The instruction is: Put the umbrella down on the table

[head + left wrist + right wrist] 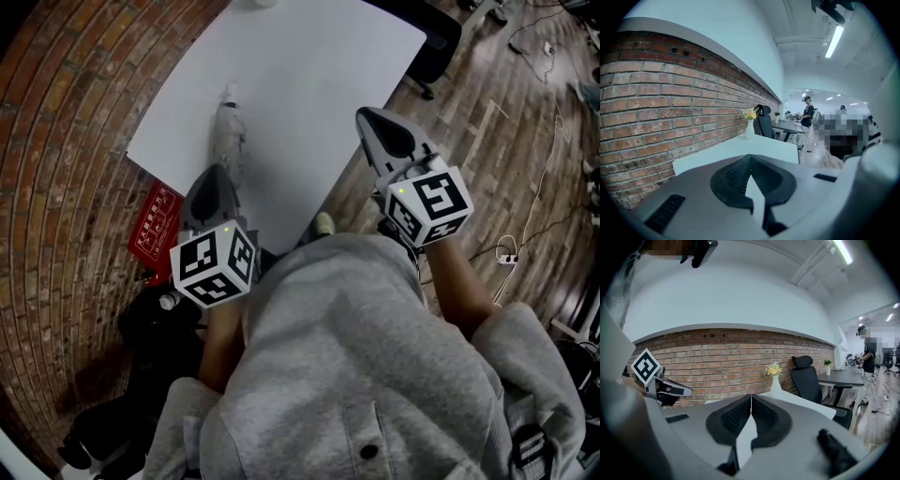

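1. Umbrella (230,131): folded, pale grey, lying flat on the white desk (309,84) near its left edge, pointing lengthwise away from the person.
2. Left gripper (217,173): fingers closed together with nothing between them. It hovers at the umbrella's near end; it appears clear of the umbrella, though the head view leaves this uncertain.
3. Right gripper (367,116): fingers closed and empty. It sits above the desk's right edge, well apart from the umbrella.
4. Vase of yellow flowers (775,380): upright at the desk's far end.
5. Black office chair (808,380): just beyond the vase.
6. Red card (155,220): below the desk's near left corner, beside the brick wall (66,141).
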The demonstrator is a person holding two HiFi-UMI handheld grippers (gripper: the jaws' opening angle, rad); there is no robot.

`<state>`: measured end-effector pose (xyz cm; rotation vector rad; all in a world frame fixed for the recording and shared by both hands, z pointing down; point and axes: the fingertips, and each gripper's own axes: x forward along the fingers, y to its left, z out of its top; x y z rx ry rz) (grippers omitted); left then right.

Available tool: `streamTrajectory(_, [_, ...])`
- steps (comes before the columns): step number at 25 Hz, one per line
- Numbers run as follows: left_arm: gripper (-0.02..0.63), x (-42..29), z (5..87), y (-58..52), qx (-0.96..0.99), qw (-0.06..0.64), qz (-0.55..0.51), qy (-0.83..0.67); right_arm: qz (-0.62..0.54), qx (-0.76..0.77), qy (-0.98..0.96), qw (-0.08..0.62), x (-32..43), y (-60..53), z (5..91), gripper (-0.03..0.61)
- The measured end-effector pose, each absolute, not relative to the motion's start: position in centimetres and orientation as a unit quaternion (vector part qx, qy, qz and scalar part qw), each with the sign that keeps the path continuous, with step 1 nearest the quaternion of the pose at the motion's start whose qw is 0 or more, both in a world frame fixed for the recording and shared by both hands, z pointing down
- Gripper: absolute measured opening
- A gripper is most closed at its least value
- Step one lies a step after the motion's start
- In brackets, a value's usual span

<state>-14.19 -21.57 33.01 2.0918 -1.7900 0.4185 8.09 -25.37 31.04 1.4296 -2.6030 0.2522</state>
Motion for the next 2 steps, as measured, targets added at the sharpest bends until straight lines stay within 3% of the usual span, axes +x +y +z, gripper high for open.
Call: streamTrajectory(2, [0.015,-14.43,33.21,-21.58,0.739,0.179,0.150,-0.632,0.084,0.479,-0.870,0.080,7.88,-25.34,31.05,0.025])
